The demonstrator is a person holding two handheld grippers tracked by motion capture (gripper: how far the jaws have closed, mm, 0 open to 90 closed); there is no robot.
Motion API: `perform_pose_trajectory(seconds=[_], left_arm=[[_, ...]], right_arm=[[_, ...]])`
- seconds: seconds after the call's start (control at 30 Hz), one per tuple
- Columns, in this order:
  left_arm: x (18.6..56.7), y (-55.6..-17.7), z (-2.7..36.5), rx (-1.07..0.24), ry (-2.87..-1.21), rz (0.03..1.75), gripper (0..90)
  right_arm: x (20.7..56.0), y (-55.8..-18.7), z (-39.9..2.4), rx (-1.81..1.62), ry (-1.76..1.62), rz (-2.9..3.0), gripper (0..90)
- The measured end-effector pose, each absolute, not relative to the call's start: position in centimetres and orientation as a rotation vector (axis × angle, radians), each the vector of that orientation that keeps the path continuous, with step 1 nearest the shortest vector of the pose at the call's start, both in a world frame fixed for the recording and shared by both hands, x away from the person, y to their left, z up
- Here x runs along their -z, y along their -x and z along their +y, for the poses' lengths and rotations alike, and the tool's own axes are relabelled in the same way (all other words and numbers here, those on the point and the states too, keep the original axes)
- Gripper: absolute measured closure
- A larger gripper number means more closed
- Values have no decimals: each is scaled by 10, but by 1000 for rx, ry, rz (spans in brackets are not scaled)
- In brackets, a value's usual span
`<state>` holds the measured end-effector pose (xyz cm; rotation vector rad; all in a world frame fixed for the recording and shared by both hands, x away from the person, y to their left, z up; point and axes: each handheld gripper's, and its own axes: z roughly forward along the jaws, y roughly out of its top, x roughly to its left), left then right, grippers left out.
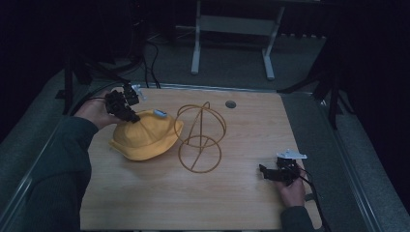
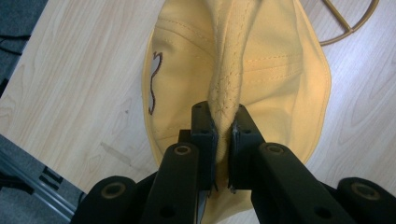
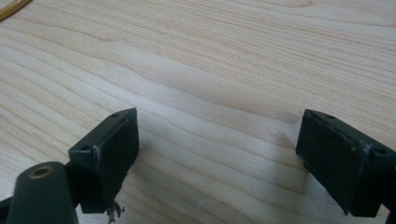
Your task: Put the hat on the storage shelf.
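The left tongs (image 2: 223, 135) pinch only a narrow fold of the yellow hat (image 1: 145, 137) at the worktop's (image 1: 241, 193) left, beside the wire stand (image 1: 200, 137), so the cloth could slip free while the right tongs (image 3: 217, 158) rest apart, empty.

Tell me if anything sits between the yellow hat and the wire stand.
Nothing visible does. The left gripper is shut on a fold of the yellow hat, and its brim lies right beside the wire stand, no object between.
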<state>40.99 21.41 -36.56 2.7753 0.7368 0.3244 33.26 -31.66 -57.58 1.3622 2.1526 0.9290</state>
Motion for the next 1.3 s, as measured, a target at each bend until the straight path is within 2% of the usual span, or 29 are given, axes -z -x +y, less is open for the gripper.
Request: perform_pose_trajectory(seconds=[0.5,1.3], left_arm=[[349,-397,233,-389,-2668,769,832],[325,-387,258,-391,-2518,800,834]], right_arm=[[576,-333,-316,-932,-1366,2150,132],[576,-333,-316,-932,-1367,2150,132]])
